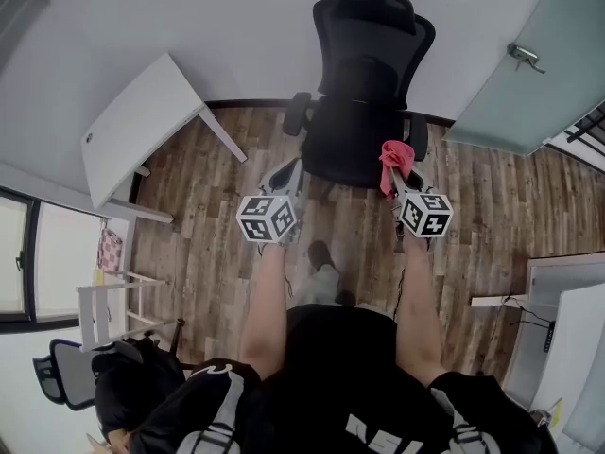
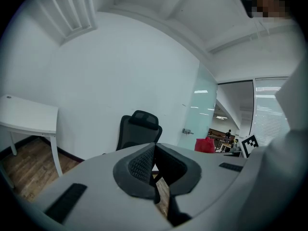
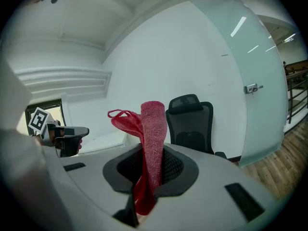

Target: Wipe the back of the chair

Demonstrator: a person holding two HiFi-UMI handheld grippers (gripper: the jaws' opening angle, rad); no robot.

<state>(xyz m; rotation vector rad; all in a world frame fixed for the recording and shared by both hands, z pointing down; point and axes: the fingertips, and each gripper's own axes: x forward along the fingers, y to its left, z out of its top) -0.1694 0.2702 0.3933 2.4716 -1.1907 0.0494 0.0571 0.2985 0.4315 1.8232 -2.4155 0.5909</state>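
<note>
**Head view.** Black mesh-backed office chair [image 1: 364,83], back to the white wall [image 1: 236,26], on a brown wood-plank floor [image 1: 217,244]. White table [image 1: 132,130] left of the chair; frosted glass door [image 1: 529,64] right of the chair. Left gripper [image 1: 288,173] and right gripper [image 1: 405,180] are near the chair's seat front, the right one carrying a red knitted cloth [image 1: 391,162].

**Left gripper view.** Left gripper [image 2: 155,153]: jaws pressed together, nothing between them. Chair [image 2: 137,131] beyond, well apart. Table [image 2: 26,117] left of the chair, its legs visible here; cloth [image 2: 204,145] and door [image 2: 199,109] right of the chair.

**Right gripper view.** Right gripper [image 3: 151,165]: jaws pinching the cloth [image 3: 153,129], which stands upright above them, a loop drooping away from the chair. Chair [image 3: 190,121] behind, untouched. Left gripper [image 3: 67,136] left of the chair; door [image 3: 260,90] to its right.
</note>
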